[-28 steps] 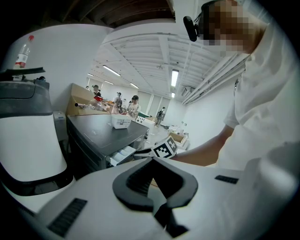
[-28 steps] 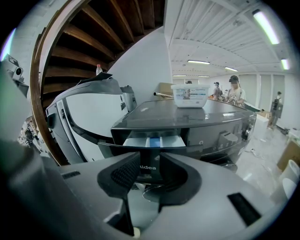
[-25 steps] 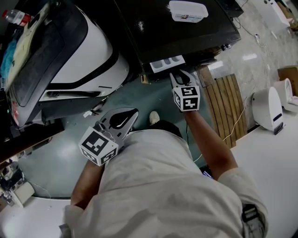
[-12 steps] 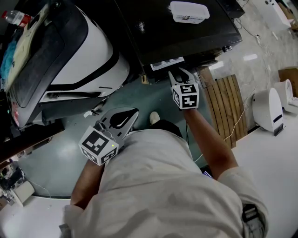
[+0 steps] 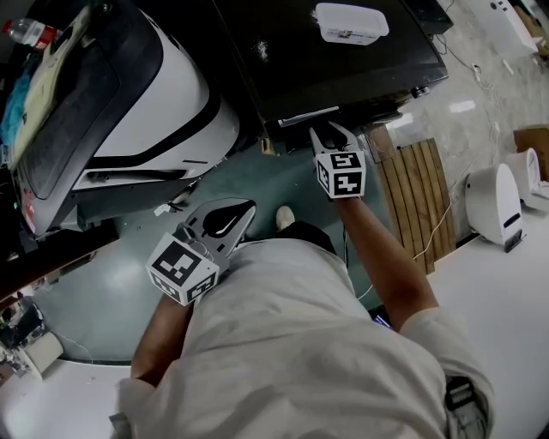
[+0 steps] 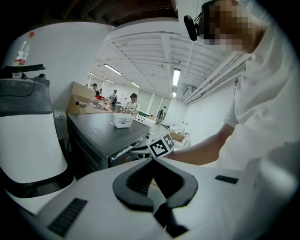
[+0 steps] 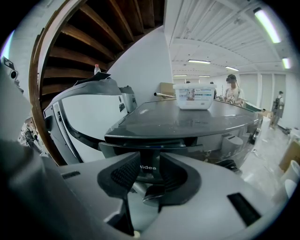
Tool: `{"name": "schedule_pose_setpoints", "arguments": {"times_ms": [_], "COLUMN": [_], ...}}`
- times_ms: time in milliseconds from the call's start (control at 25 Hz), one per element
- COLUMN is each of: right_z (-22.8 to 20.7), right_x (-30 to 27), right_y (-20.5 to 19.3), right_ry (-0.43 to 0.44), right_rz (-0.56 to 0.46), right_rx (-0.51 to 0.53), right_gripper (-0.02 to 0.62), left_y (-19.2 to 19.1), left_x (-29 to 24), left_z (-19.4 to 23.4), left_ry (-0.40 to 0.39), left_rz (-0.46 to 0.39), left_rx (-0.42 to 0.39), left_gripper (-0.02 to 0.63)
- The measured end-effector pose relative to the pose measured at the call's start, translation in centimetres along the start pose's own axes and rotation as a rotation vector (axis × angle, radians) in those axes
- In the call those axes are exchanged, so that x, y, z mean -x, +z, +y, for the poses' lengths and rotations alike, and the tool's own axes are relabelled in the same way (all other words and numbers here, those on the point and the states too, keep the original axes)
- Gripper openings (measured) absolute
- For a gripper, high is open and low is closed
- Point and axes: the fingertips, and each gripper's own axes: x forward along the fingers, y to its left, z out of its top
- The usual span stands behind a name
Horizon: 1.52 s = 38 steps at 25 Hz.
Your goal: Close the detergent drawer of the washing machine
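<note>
The dark washing machine (image 5: 343, 64) fills the top of the head view. Its detergent drawer (image 5: 307, 115) shows only as a thin pale strip at the front edge, almost flush. My right gripper (image 5: 331, 129) has its tips against the drawer front, jaws a little apart with nothing between them. In the right gripper view the drawer's dark front panel (image 7: 146, 168) stands right between the fingertips of the right gripper (image 7: 150, 161). My left gripper (image 5: 244, 207) hangs back near the person's body, shut and empty. In its own view the left gripper (image 6: 152, 160) points toward the machine (image 6: 108, 129).
A white lidded container (image 5: 347, 21) sits on the machine's top. A second white machine with a dark lid (image 5: 154, 111) stands to the left. A wooden slatted board (image 5: 416, 193), a white appliance (image 5: 493, 201) and a cable lie to the right. The person's shoe (image 5: 284, 217) is below the drawer.
The drawer has slid in from open, with compartments showing, to almost flush. My right gripper moved forward with it. The left gripper stayed put.
</note>
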Motion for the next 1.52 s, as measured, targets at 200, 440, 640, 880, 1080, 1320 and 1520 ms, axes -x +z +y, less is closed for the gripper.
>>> {"name": "schedule_pose_setpoints", "arguments": {"times_ms": [200, 440, 640, 880, 1080, 1320, 1520], "right_z": [-0.1, -0.2, -0.2, -0.4, -0.4, -0.4, -0.4], "right_x": [-0.5, -1.0, -1.5, -1.7, -1.8, -2.1, -2.4], "right_y": [0.4, 0.7, 1.0, 1.1, 1.2, 1.4, 1.5], "right_ry": [-0.002, -0.004, -0.007, -0.027, -0.048, -0.059, -0.057], "right_rz": [-0.001, -0.003, -0.003, -0.005, -0.007, -0.013, -0.014], "right_rx": [-0.001, 0.000, -0.009, -0.029, -0.034, -0.035, -0.032], "right_gripper": [0.123, 0.123, 0.123, 0.121, 0.123, 0.123, 0.126], "left_y": [0.0, 0.1, 0.3, 0.3, 0.4, 0.2, 0.3], "left_x": [-0.1, -0.2, 0.1, 0.1, 0.2, 0.2, 0.0], "left_z": [0.4, 0.8, 1.3, 1.7, 1.7, 1.4, 0.5], "left_ry": [0.001, 0.004, 0.017, 0.023, 0.020, 0.005, -0.024], "left_rz": [0.002, -0.001, -0.005, -0.006, 0.001, 0.015, 0.029], "left_rx": [0.005, -0.001, 0.000, -0.004, -0.009, -0.014, -0.030], "left_gripper": [-0.005, -0.005, -0.005, -0.005, -0.005, -0.005, -0.005]}}
